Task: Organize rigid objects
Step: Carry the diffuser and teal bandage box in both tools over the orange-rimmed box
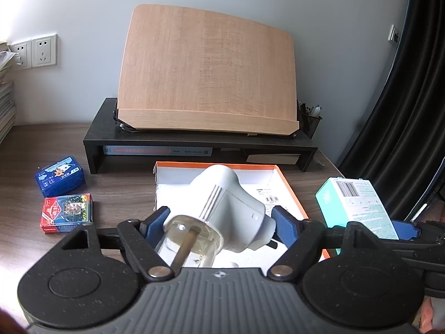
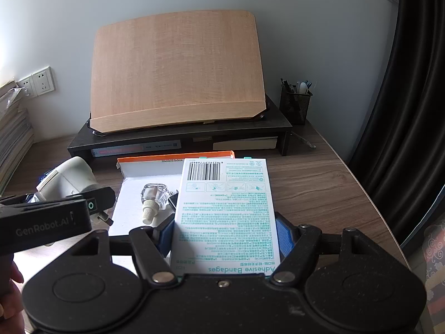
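- Blue-padded fingers [image 1: 155, 222] of the left gripper [image 1: 221, 224] are clamped on a white plug-in device [image 1: 222, 194] with a clear bottle at its near end; it fills the lower centre of the left wrist view.
- Fingers [image 2: 283, 236] of the right gripper [image 2: 225, 236] are clamped on the sides of a white and teal adhesive bandage box [image 2: 225, 211], barcode end pointing away, in the lower centre of the right wrist view.
- Both held things hang over an open orange-rimmed box tray [image 1: 289, 186] with a white floor, lying on the wood-grain tabletop [image 2: 319, 189].
- Inside the tray, left of the bandage box in the right wrist view, lies a small clear bottle [image 2: 153, 197] with a cream nozzle.
- At the left of the left wrist view, a blue packet [image 1: 59, 175] and a red card pack [image 1: 66, 213] sit on the tabletop, one just behind the other.
- Behind the tray stands a black monitor riser [image 1: 194, 139] with books beneath it and a tilted light wooden board [image 1: 205, 75] on top.
- A black mesh pen holder [image 2: 294, 105] stands at the riser's right end.
- Wall sockets [image 1: 36, 51] show at the upper left; a dark curtain [image 2: 411, 83] runs down the right edge.
- Both grippers point forward and downward, side by side; part of a hand [image 2: 11, 300] shows at the lower left of the right wrist view.
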Motion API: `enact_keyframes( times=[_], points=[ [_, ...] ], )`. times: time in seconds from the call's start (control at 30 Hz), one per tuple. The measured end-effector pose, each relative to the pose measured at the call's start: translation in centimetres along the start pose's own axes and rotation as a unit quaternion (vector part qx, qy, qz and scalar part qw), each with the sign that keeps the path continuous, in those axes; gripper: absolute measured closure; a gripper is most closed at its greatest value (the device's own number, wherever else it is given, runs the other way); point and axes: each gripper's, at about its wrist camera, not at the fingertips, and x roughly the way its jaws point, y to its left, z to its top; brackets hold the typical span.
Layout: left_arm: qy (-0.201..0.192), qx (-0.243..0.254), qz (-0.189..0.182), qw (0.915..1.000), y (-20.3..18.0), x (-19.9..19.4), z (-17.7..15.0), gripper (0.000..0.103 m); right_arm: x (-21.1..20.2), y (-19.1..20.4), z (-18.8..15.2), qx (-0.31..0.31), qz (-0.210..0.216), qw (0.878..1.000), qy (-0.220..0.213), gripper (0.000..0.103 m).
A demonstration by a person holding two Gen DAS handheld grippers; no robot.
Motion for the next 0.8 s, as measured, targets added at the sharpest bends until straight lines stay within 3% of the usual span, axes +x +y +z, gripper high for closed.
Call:
enact_keyframes(
  times=[0.8],
  points=[
    [-0.002, -0.003, 0.002, 1.0000, -0.04, 0.00, -0.12, 0.022, -0.22, 0.00, -0.04, 0.001, 0.002, 1.000, -0.003, 0.019]
  ],
)
